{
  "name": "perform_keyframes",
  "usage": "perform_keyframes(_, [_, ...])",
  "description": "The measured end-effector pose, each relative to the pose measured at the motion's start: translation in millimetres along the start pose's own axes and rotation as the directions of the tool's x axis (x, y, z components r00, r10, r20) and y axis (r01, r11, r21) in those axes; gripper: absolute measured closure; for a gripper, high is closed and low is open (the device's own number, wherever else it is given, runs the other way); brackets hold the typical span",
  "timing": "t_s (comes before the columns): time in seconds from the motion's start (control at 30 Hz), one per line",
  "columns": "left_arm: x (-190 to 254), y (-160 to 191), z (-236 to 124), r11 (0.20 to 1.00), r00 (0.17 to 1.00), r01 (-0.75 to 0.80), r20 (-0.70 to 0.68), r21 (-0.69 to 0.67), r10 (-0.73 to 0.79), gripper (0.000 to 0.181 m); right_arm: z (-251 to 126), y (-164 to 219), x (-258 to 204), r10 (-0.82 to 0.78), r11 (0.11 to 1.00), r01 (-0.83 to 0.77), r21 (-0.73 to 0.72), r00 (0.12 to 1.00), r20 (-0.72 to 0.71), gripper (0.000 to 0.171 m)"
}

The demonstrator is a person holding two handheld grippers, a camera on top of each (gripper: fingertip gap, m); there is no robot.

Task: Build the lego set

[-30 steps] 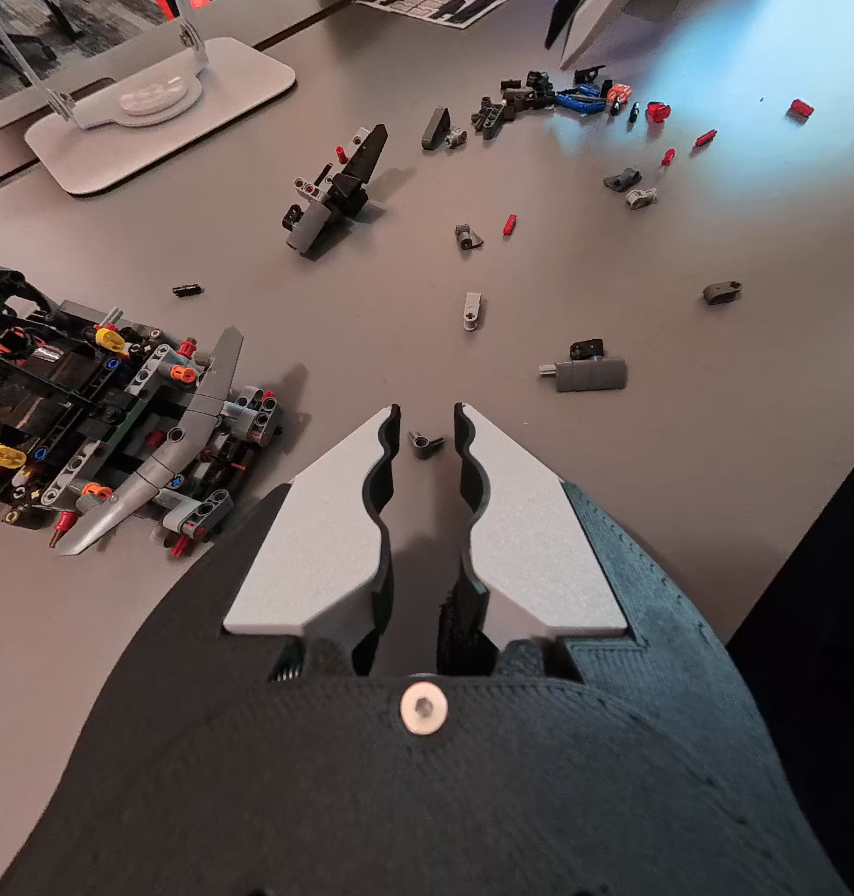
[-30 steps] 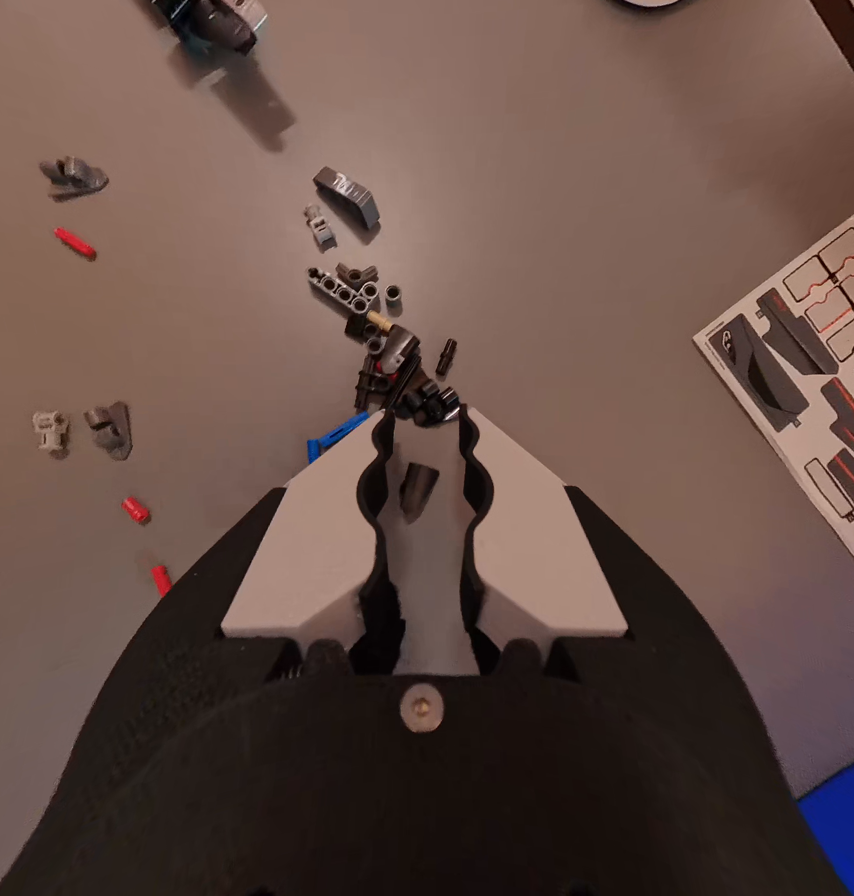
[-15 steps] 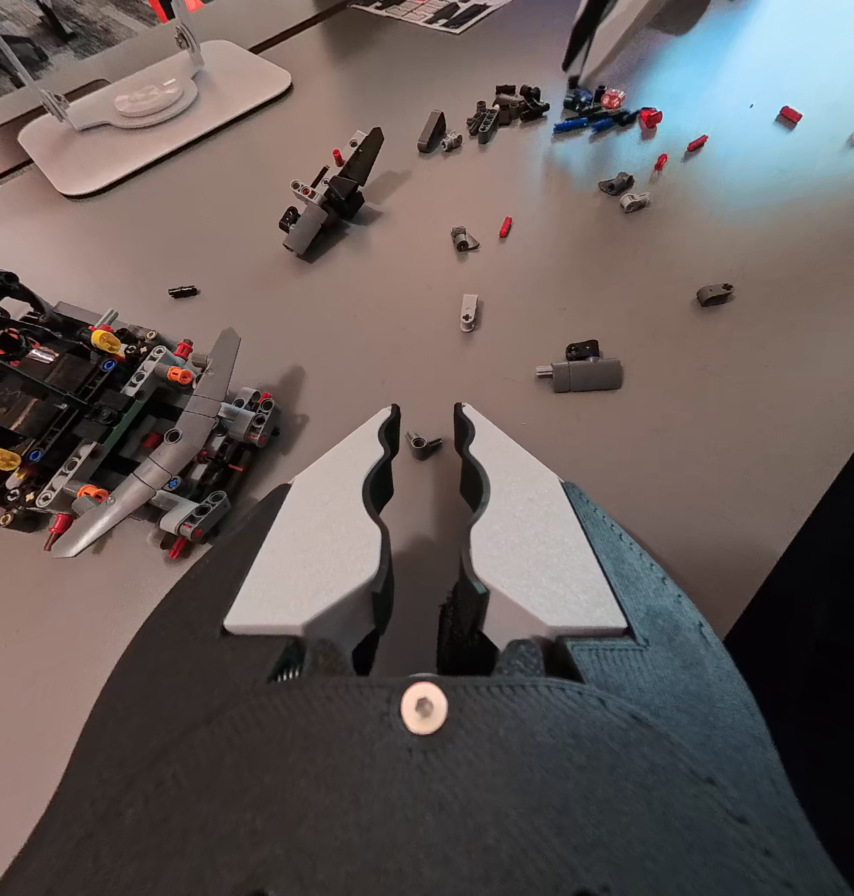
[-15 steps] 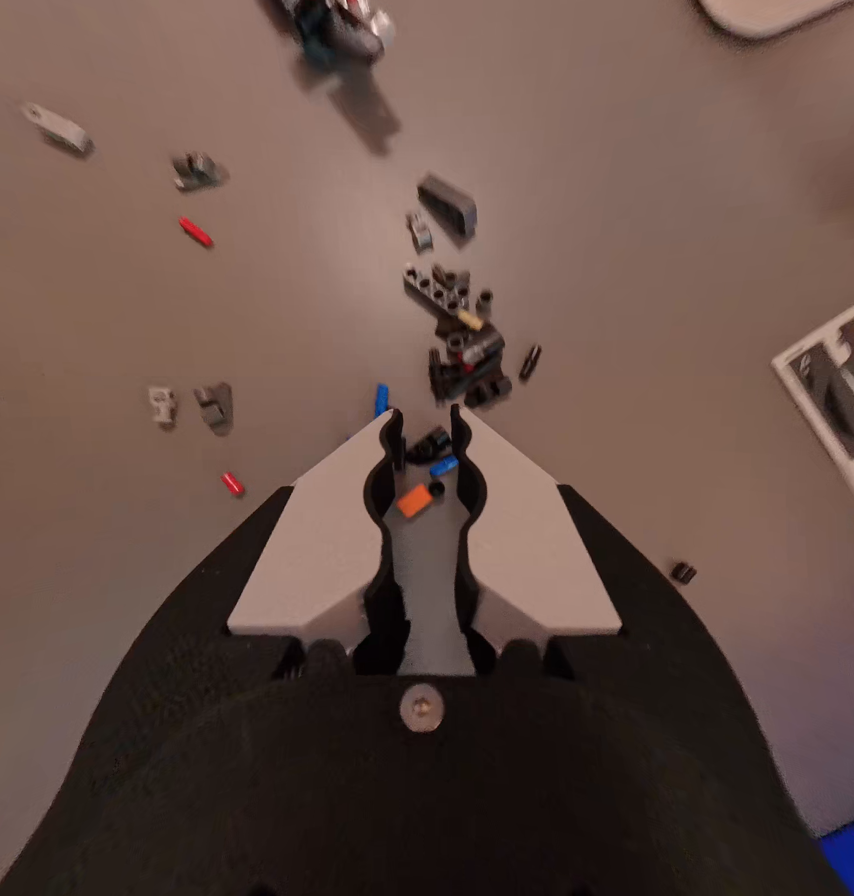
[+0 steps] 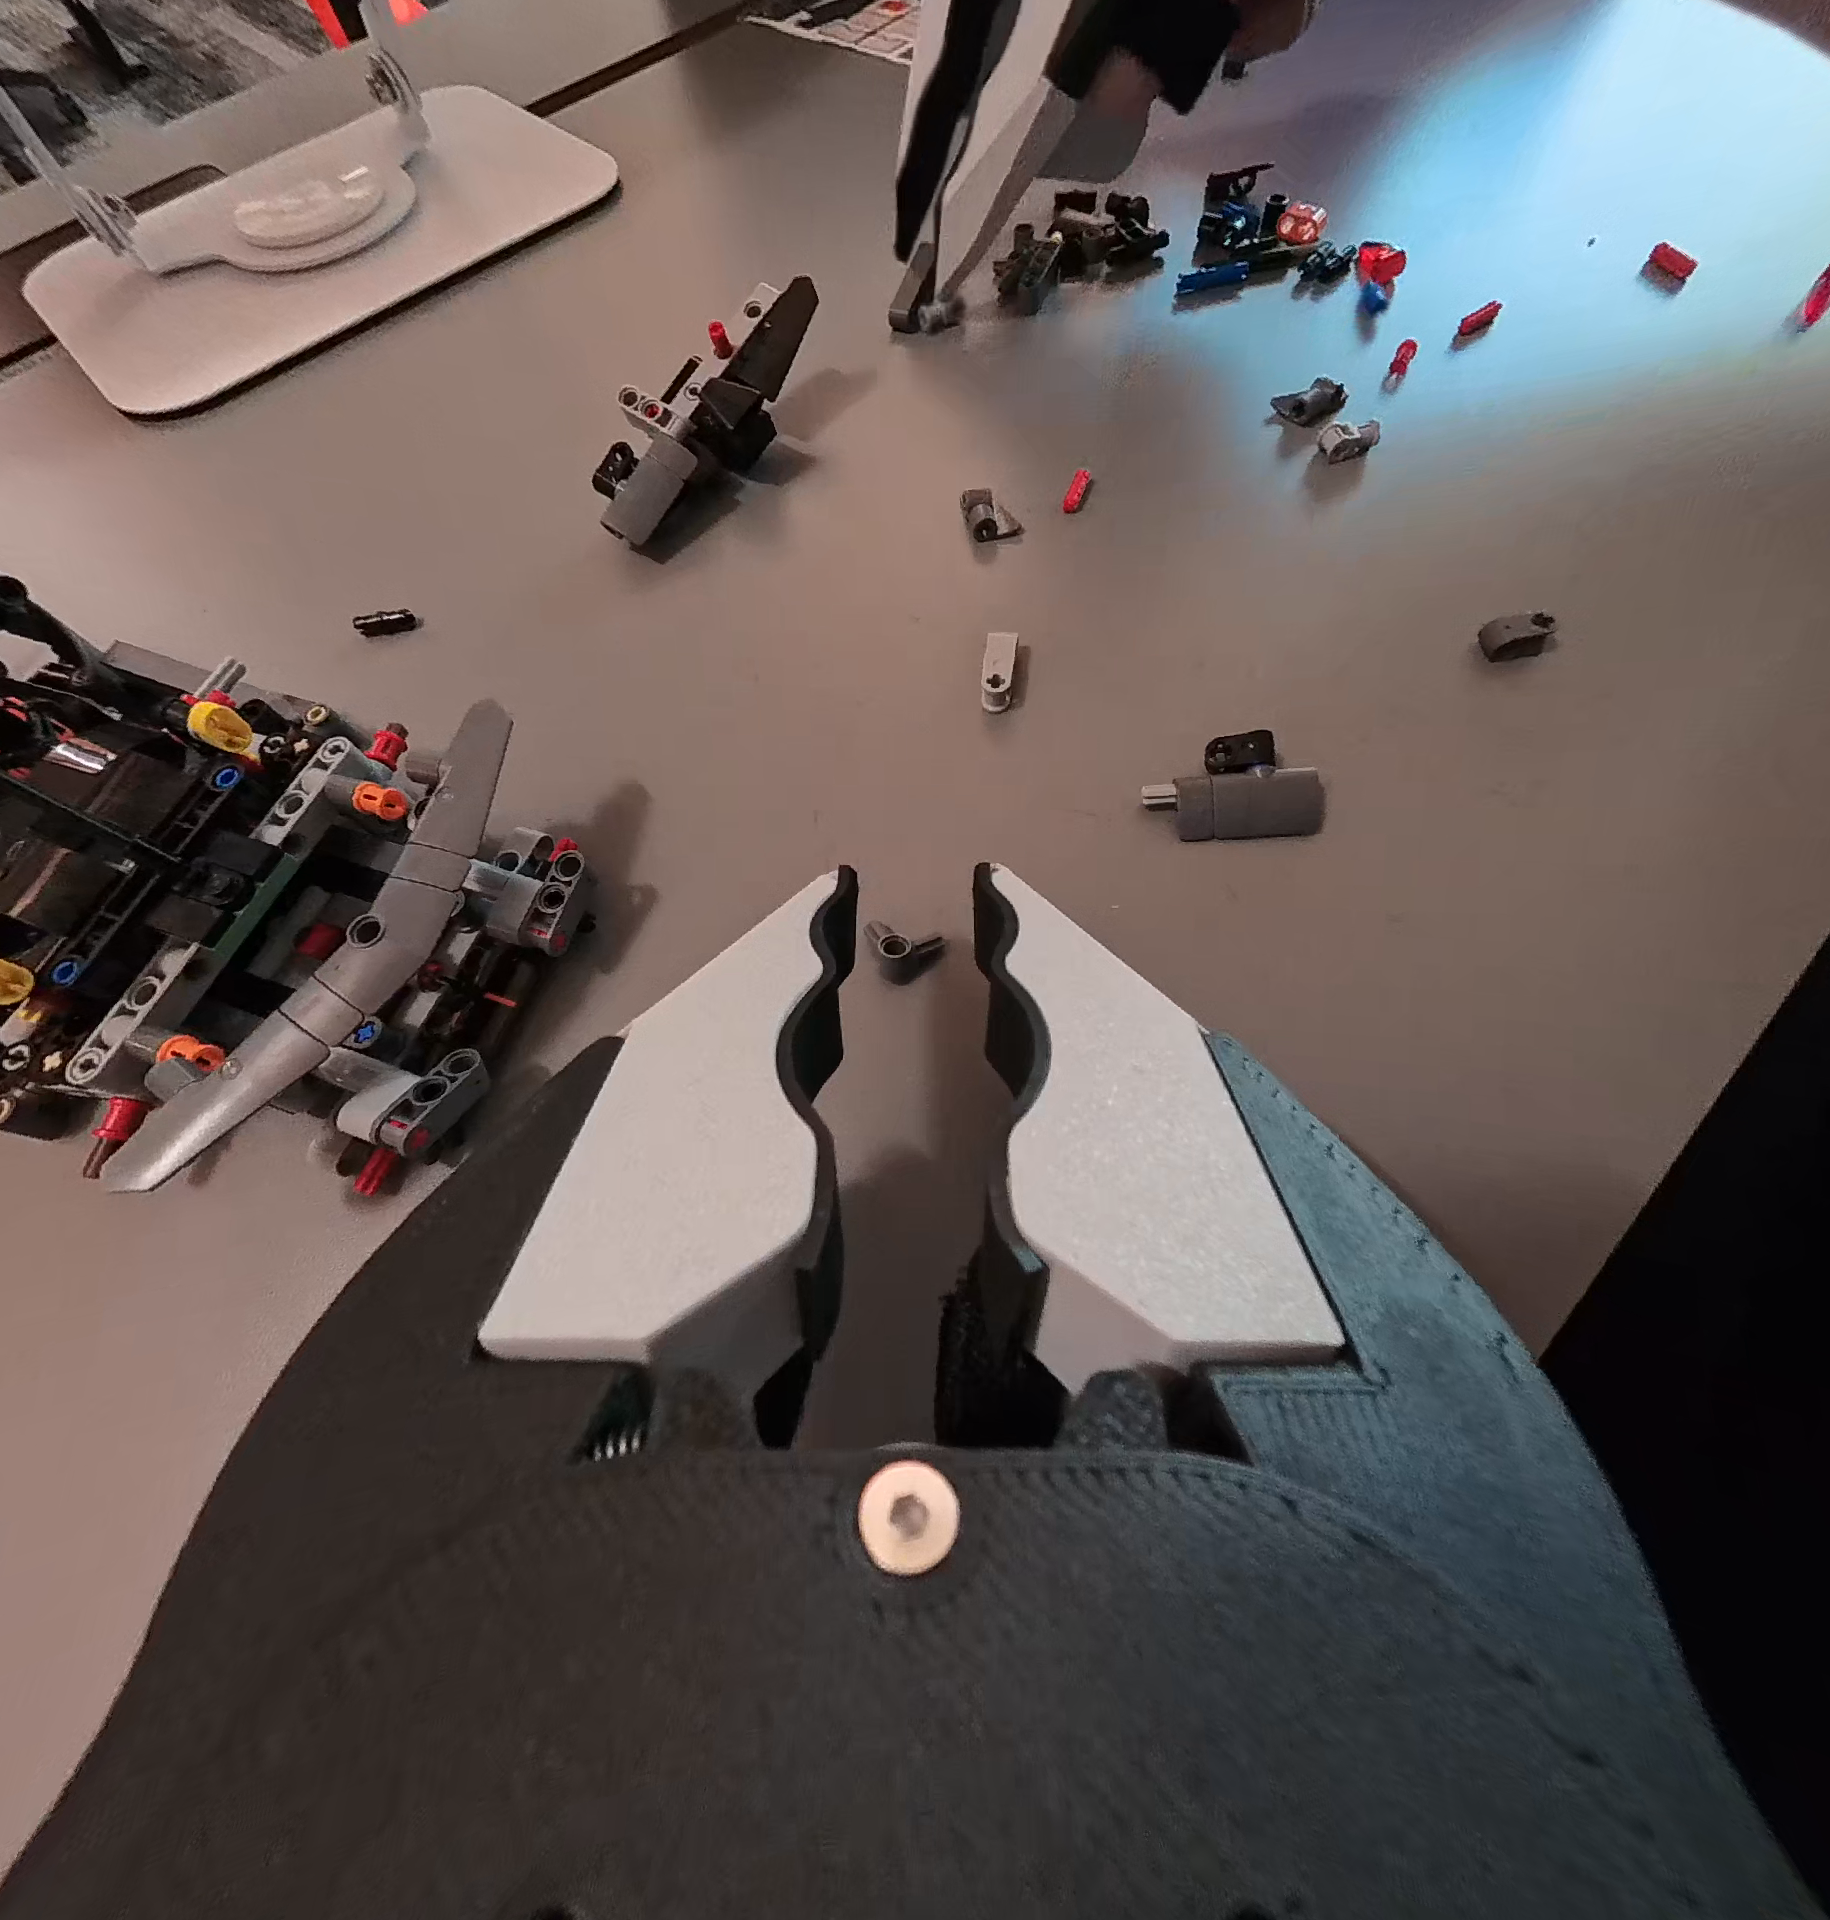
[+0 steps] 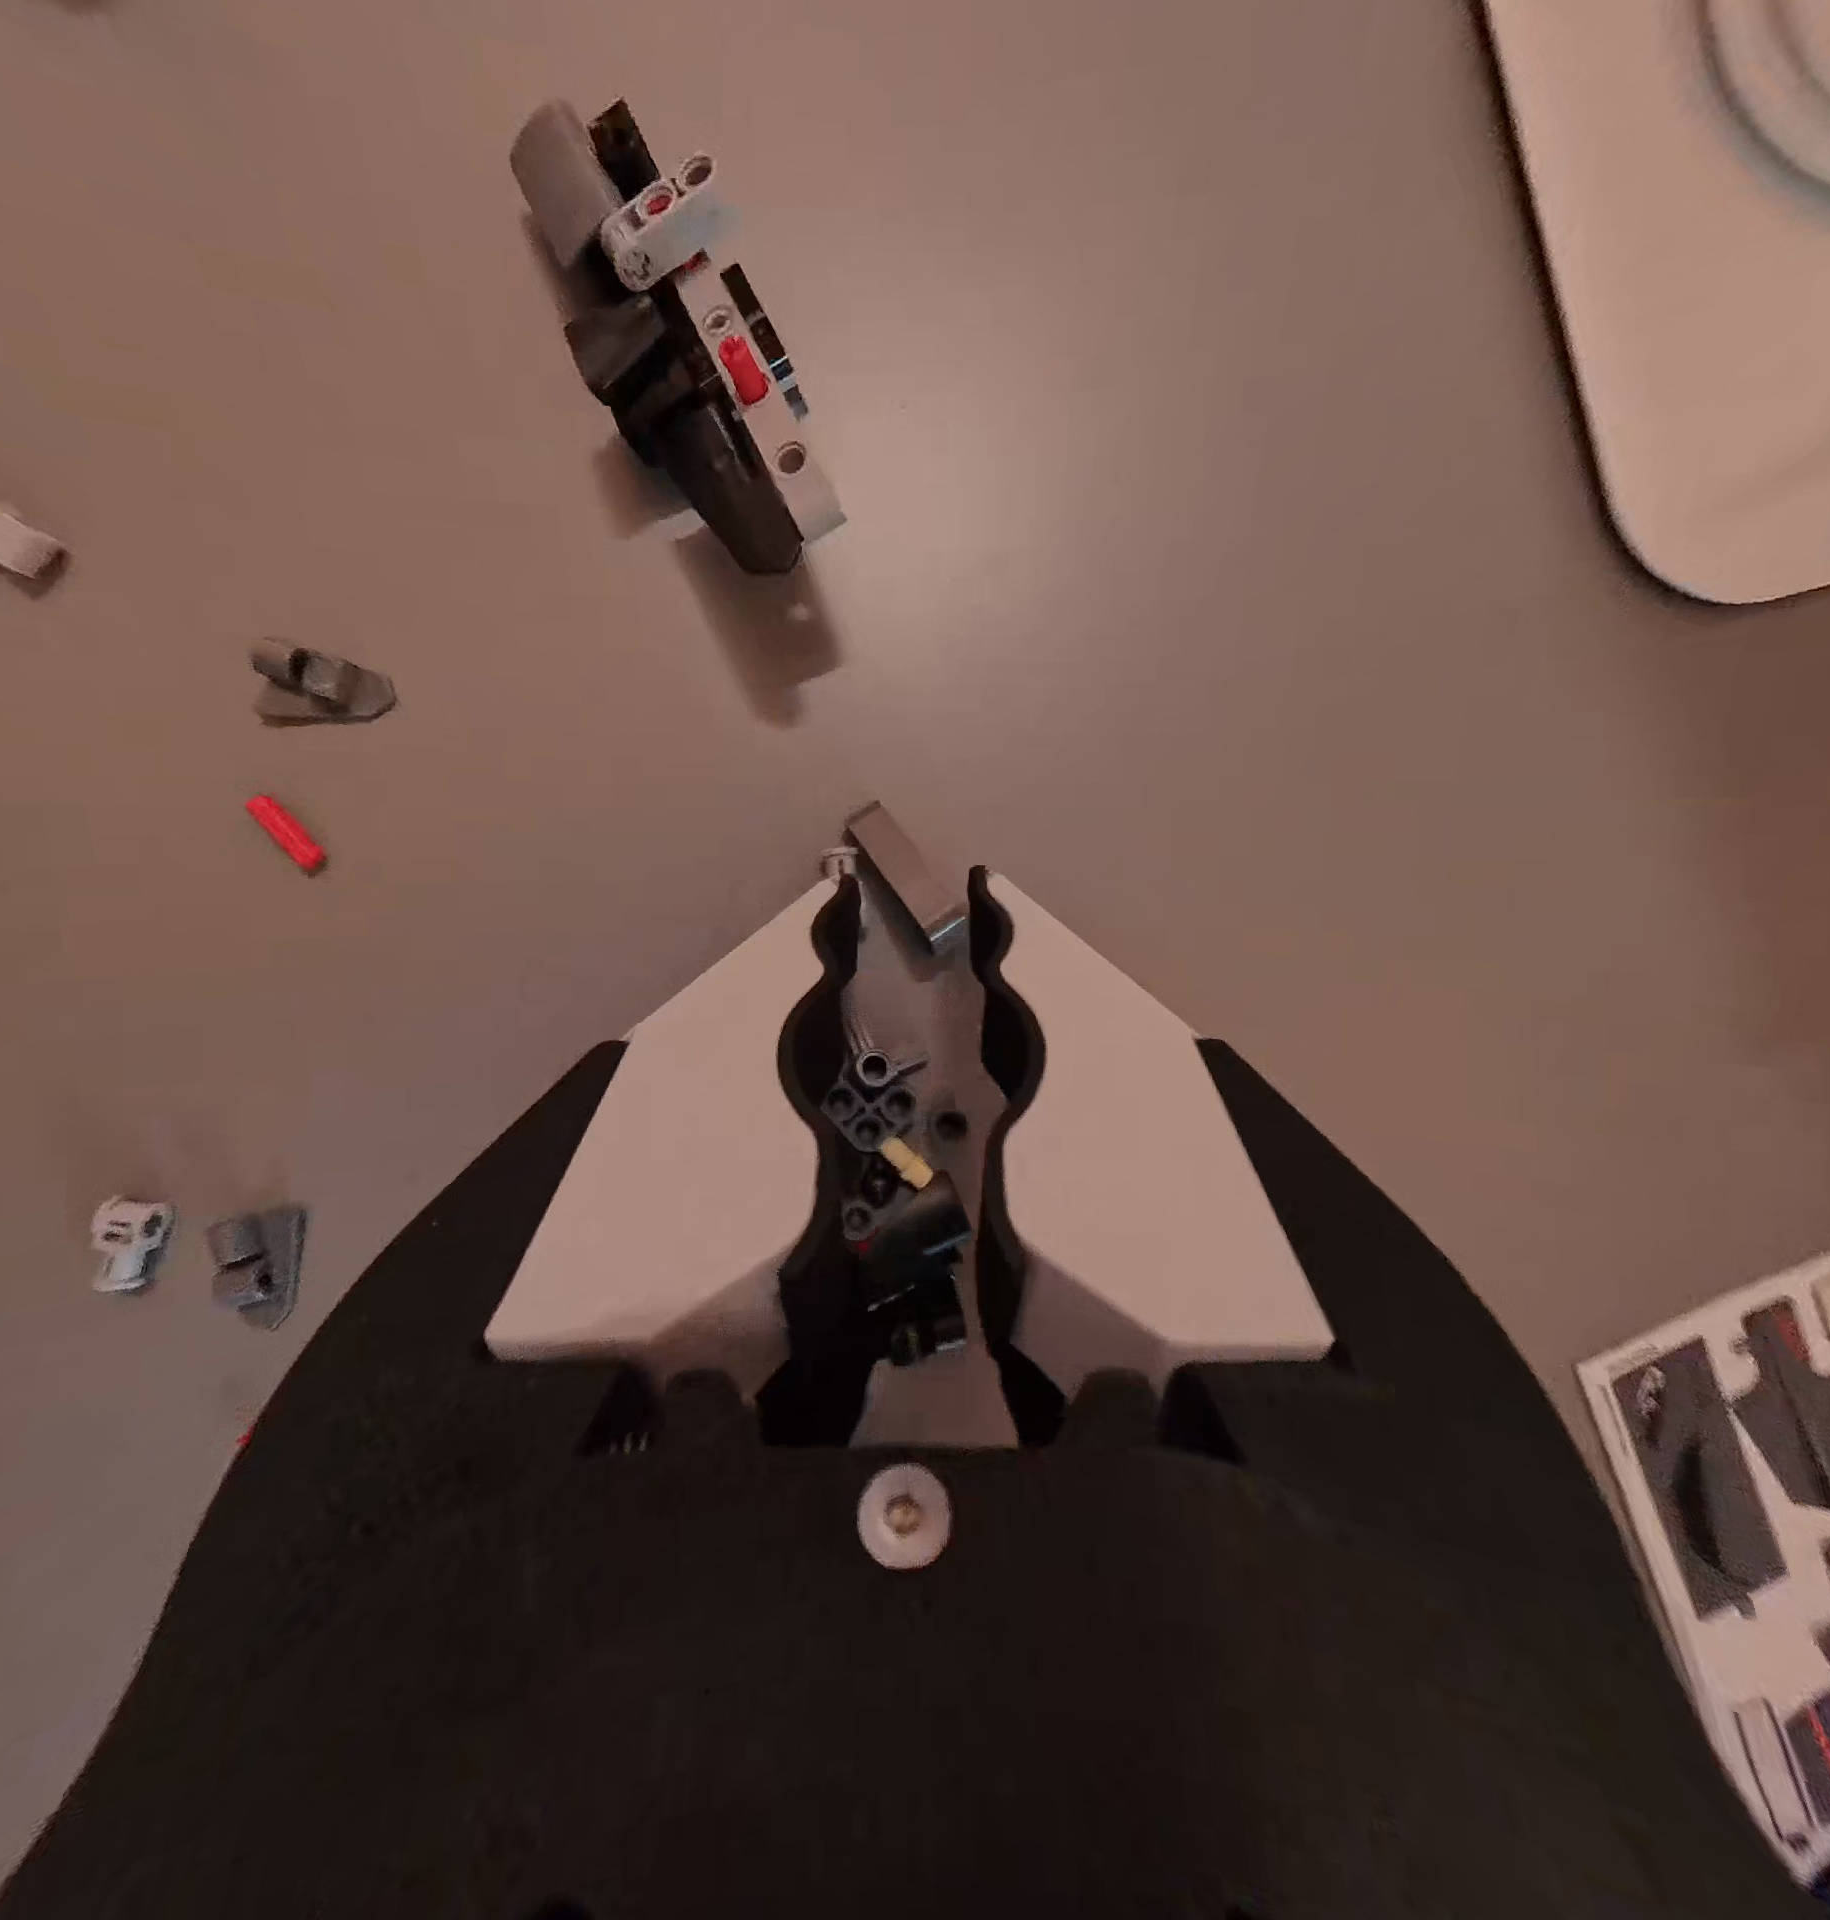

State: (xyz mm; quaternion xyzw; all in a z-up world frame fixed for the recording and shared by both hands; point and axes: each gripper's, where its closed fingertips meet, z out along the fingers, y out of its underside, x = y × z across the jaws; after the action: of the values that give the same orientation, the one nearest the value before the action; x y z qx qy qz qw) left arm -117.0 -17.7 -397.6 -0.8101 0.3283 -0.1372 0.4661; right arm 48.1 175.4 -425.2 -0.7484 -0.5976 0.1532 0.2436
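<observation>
A plain matte grey worktop (image 5: 1513, 1039) fills most of both views. In the left wrist view, a cool bluish-white patch of light falls on its upper right part, while the rest sits in dimmer, warmer light. A dark seam runs across the surface at the upper left of that frame. On it there stands a pale grey flat stand base (image 5: 319, 229) with rounded corners and a raised disc in its middle; the same base shows at the upper right of the right wrist view. Beyond the worktop's right edge, at the right of the frame, all is black.
</observation>
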Motion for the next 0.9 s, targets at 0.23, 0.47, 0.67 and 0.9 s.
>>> perform_keyframes(0.23, [-2, 0, 2, 1.000, 1.000, 0.012, -0.003, -0.006, -0.012, 0.160, -2, 3, -2, 0.011, 1.000, -0.011, 0.021, 1.000, 0.016, 0.165])
perform_keyframes(0.47, [-3, 1, 4, 1.000, 1.000, 0.000, 0.015, -0.020, 0.000, 0.159, -26, 6, -1, 0.052, 0.993, -0.051, 0.103, 0.999, -0.012, 0.165])
perform_keyframes(0.67, [-4, 1, 5, 1.000, 1.000, 0.001, 0.021, -0.024, -0.001, 0.160, -69, 21, -9, 0.096, 0.981, -0.083, 0.173, 0.993, -0.068, 0.166])
perform_keyframes(0.9, [-4, 2, 7, 0.999, 0.999, -0.014, 0.030, -0.035, 0.015, 0.160, -92, 45, -56, 0.061, 0.987, -0.038, 0.159, 0.987, -0.147, 0.166])
